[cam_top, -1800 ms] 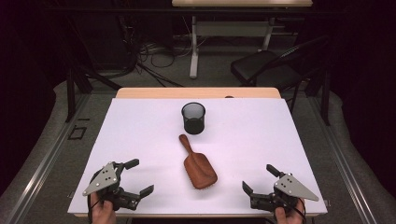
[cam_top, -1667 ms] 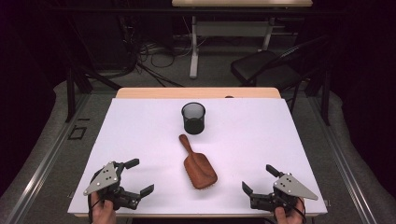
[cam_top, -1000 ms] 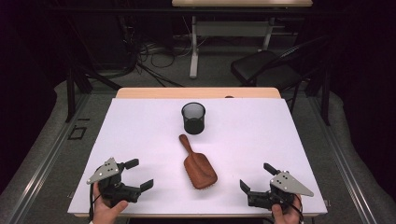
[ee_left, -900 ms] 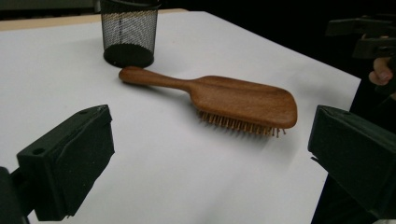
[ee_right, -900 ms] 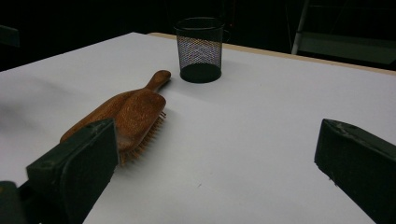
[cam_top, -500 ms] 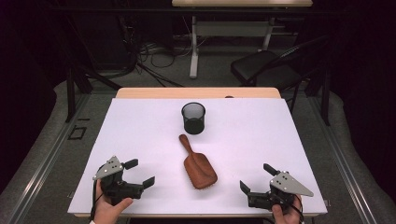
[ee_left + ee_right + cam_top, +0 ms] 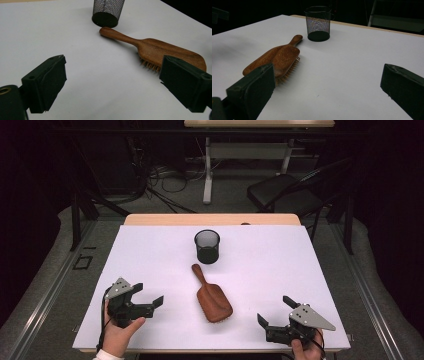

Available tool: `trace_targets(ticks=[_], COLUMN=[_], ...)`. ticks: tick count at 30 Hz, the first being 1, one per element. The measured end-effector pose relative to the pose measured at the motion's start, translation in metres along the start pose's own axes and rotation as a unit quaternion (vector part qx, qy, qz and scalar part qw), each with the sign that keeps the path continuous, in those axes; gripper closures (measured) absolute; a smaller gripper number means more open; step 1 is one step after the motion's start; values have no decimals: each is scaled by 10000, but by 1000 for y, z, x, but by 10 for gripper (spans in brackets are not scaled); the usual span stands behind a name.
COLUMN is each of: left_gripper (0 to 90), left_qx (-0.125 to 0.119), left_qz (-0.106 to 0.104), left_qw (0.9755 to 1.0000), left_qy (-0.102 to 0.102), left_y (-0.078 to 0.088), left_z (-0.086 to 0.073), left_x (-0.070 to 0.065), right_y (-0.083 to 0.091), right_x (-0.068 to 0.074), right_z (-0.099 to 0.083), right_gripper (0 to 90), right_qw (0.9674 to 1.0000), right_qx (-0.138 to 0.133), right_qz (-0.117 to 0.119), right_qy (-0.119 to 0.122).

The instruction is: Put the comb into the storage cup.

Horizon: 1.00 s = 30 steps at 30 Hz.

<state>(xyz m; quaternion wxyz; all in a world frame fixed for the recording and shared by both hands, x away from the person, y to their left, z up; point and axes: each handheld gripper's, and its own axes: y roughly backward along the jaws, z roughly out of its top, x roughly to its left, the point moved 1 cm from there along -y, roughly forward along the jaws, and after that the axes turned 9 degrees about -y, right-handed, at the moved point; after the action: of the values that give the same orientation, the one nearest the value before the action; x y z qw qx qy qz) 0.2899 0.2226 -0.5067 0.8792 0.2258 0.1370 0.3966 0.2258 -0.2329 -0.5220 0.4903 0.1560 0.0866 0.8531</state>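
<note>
Desk (image 7: 150, 245): brush (image 7: 213, 294) lies bristles down at centre, between both tongs, touching neither. Long axis runs head-near, handle-far; handle tip stops just short of the mesh cup (image 7: 207, 246). Left tongs (image 7: 148, 294) wide, jaws just eased in a bit, nothing between them, pointing at the head. Right tongs (image 7: 275, 312) wide, empty. Left looks slightly nearer.

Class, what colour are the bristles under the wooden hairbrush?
Pale tan bristles, clearest in the right gripper view.
</note>
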Motion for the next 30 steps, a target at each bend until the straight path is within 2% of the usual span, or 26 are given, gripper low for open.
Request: trace_targets(ticks=[5,8,15,18,23,25,30], left_gripper=[77,167,193,247,315,383,453], left_qx=[94,110,274,355,459,554,655], left_qz=[-30,-94,-54,-76,-173,-148,-223], left_qw=[9999,9999,9996,9992,9984,9979,9972], left_qy=[51,39,-53,-169,-268,-305,-277], left_y=[-2,-4,-12,-17,-23,-29,-36], left_z=[6,11,30,43,55,63,69], left_x=[2,3,5,5,3,2,2], right_y=[-1,-2,-3,-4,-3,-4,-4], right_x=[-1,-1,-1,-1,-1,-2,-2], right_z=[-1,-1,-1,-2,-2,-2,-2], right_gripper=[0,1,4,4,6,7,8], right_qw=[10000,10000,10000,10000,10000,9999,9999], right_qx=[34,49,84,89,88,97,88], right_qz=[-10,-11,0,3,3,-2,-6], right_qy=[-9,-7,-27,-36,-40,-53,-71])
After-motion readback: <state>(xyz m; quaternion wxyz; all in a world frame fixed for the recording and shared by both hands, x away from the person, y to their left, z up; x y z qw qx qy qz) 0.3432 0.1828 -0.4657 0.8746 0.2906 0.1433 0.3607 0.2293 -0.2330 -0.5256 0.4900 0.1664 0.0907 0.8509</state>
